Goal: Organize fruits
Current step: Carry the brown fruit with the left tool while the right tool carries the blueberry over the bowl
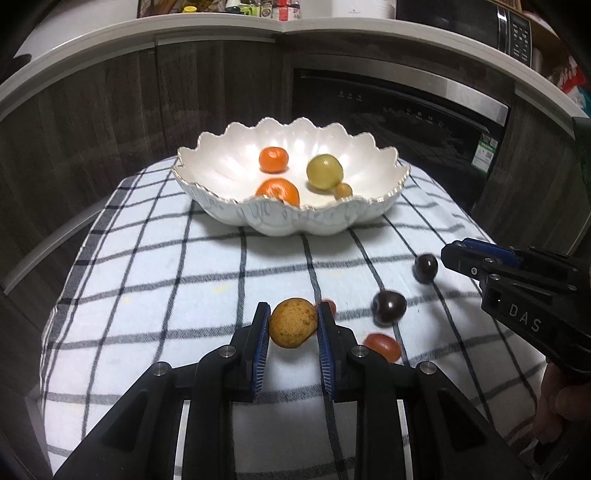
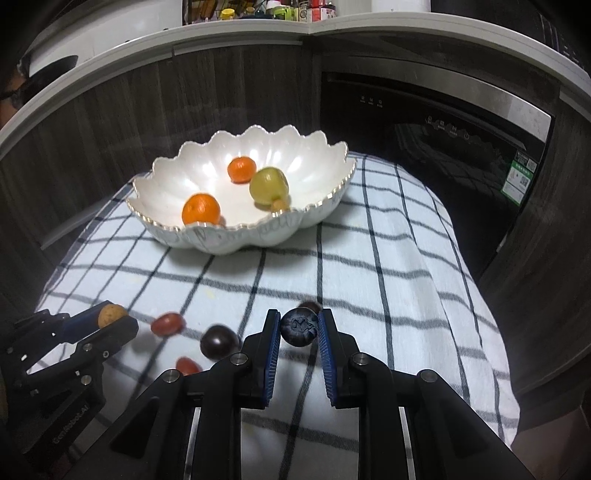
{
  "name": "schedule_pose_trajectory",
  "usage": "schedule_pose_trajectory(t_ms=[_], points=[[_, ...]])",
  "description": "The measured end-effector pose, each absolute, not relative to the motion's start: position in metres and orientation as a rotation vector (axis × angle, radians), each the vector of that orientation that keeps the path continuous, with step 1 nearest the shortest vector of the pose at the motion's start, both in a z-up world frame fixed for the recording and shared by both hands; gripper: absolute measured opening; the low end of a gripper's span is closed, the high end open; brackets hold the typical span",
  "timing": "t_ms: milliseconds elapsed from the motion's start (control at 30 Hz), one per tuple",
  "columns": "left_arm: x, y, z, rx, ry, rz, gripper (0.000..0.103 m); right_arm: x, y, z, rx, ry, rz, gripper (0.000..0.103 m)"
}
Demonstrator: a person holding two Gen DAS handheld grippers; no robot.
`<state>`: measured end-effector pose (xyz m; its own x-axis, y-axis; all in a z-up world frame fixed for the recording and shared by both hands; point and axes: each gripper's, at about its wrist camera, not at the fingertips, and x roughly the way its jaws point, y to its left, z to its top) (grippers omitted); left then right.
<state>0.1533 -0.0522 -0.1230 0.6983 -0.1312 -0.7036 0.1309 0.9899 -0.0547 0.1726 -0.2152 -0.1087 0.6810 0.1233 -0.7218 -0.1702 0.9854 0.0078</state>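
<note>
Left wrist: checked cloth [image 1: 166, 266], dark cabinets [image 1: 92, 122] — both hand-held grippers clenched on fruit.

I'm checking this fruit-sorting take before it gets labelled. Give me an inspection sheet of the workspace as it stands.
Surface: checked cloth covering the table, slightly rumpled.
Job's things: scalloped white bowl holds two mandarins, a green fruit and a small tan fruit. On the cloth: two dark cherries, two red cherry tomatoes.
Clutter: nothing seen on the cloth.
Grippers: left gripper shut on a speckled tan fruit; right gripper shut on a blueberry.
Cables: nothing seen.
Surroundings: dark wood cabinets, built-in appliance, white countertop with bottles and jars.
</note>
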Motion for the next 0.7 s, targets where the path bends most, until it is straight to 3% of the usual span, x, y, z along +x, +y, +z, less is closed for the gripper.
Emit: schedule_pose_trajectory(t_ms=[700], points=[[0.217,-0.018,-0.07,-0.033,0.695,-0.097,0.026,0.225,-0.197,-0.051,-0.044,0.682,0.165,0.022]])
